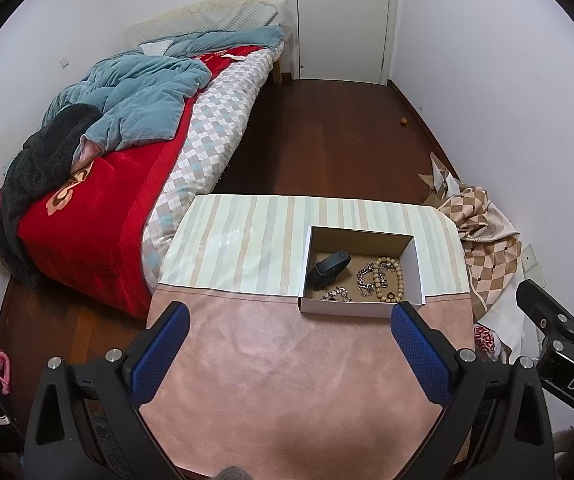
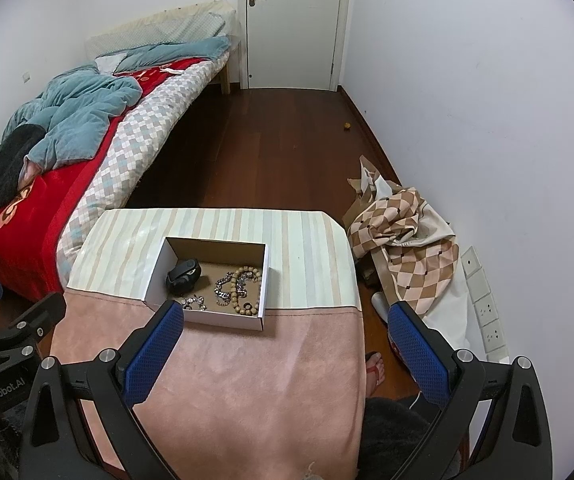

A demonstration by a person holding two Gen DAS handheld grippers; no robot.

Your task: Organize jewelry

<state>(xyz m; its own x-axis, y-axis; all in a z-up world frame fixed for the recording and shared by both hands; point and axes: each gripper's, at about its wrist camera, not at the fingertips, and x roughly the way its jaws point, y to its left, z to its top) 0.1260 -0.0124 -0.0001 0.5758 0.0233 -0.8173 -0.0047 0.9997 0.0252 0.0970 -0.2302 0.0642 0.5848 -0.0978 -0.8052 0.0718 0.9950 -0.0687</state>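
Note:
A white cardboard box [image 1: 347, 306] [image 2: 155, 280] stands on the table where the striped cloth meets the pink cloth. Inside lie a black smart band [image 1: 329, 269] [image 2: 183, 274], a wooden bead bracelet [image 1: 389, 280] [image 2: 247, 288], a silver chain [image 1: 365, 278] [image 2: 223, 288] and a small silver bracelet [image 1: 337, 294] [image 2: 195, 302]. My left gripper [image 1: 289, 320] is open and empty above the pink cloth, just short of the box. My right gripper [image 2: 285, 318] is open and empty, over the table's right edge, beside the box.
The table carries a pink cloth [image 1: 287, 380] and a striped cloth [image 1: 247, 240]. A bed [image 1: 99, 208] with blankets stands left. Crumpled checked fabric [image 2: 407, 232] lies on the floor at right. A sandalled foot [image 2: 375, 368] is by the table. A closed door [image 1: 343, 16] is at the back.

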